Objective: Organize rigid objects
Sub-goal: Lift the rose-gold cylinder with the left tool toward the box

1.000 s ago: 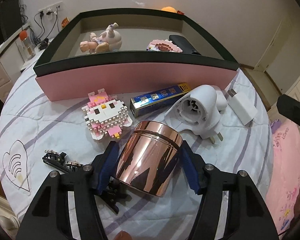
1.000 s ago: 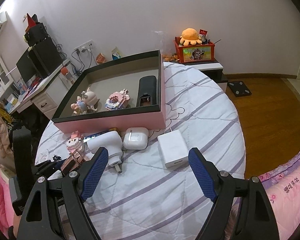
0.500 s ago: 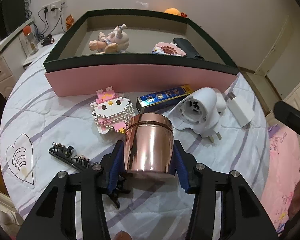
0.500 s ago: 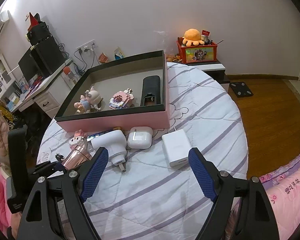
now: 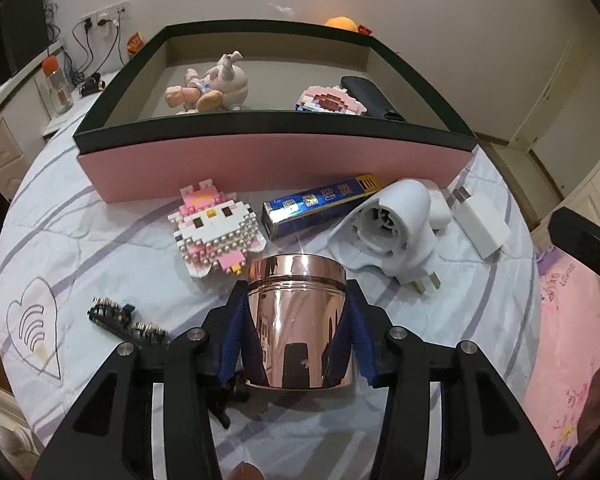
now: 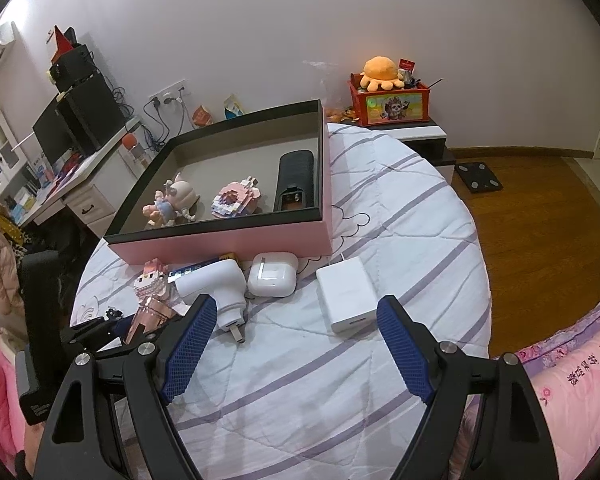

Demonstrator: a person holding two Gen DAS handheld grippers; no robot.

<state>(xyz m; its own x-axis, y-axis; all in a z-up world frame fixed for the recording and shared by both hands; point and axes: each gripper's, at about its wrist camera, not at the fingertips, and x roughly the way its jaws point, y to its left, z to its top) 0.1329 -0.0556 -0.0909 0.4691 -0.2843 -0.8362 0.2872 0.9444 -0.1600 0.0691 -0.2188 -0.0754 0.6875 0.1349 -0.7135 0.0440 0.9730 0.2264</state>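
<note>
A round bed [image 6: 340, 380] covered in a white quilt with lilac stripes carries everything here, with a pink floral blanket at its right edge. Toward its far side sits a shallow pink box [image 5: 268, 156] with a dark rim, holding a small figurine [image 5: 216, 84], a pink brick model [image 5: 328, 100] and a black remote [image 5: 370, 94]. On the quilt just near the box lie a brick-built cat toy [image 5: 216, 232], a blue carton [image 5: 320, 204], a white plug-in device [image 5: 392, 228], a white earbud case [image 6: 272, 274] and a white charger block [image 6: 346, 294]. The left gripper [image 5: 298, 336] is closing its jaws on a rose-gold tin [image 5: 298, 320], its blue pads against the tin's sides, at the near edge of the bed beside a black hair clip [image 5: 126, 320]. The right gripper [image 6: 296, 354] hangs over bare quilt with its jaws wide and nothing between them. Beyond the bed are a pale wall, a desk with a monitor on the left, a red toy crate [image 6: 392, 104] topped by an orange plush, and wooden floor on the right.
</note>
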